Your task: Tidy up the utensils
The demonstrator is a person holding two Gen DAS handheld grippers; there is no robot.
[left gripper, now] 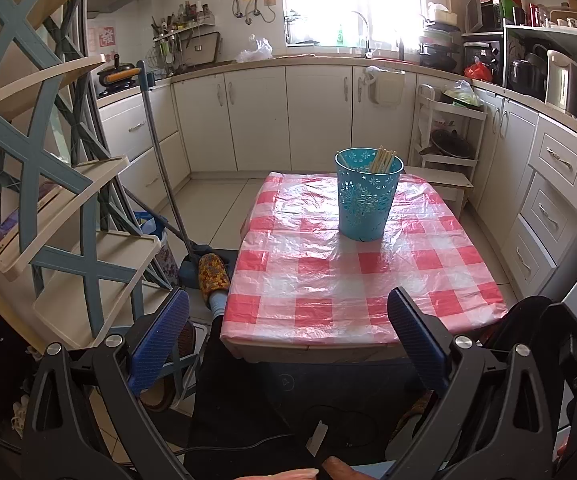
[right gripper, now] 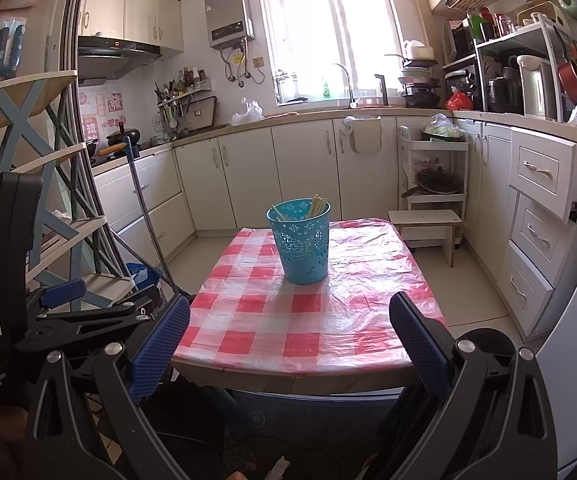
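A turquoise perforated holder (left gripper: 366, 196) (right gripper: 300, 240) stands upright on a small table covered in red-and-white checked plastic (left gripper: 328, 276) (right gripper: 256, 320). Pale chopsticks (left gripper: 382, 160) (right gripper: 317, 205) lean inside it on the right, and another utensil handle (left gripper: 343, 159) (right gripper: 277, 211) leans on the left. My left gripper (left gripper: 288, 312) is open, held back at the table's near edge, with nothing between its blue pads. My right gripper (right gripper: 288, 320) is open too, also short of the near edge and empty. The left gripper's body (right gripper: 88, 312) shows at the left of the right wrist view.
A blue-and-cream shelf rack (left gripper: 48, 184) stands close on the left, with a mop handle (left gripper: 160, 152) leaning beside it. A person's slippered foot (left gripper: 213, 276) rests left of the table. Kitchen cabinets (left gripper: 288, 116) ring the room; a small white stool (right gripper: 428, 224) sits behind the table.
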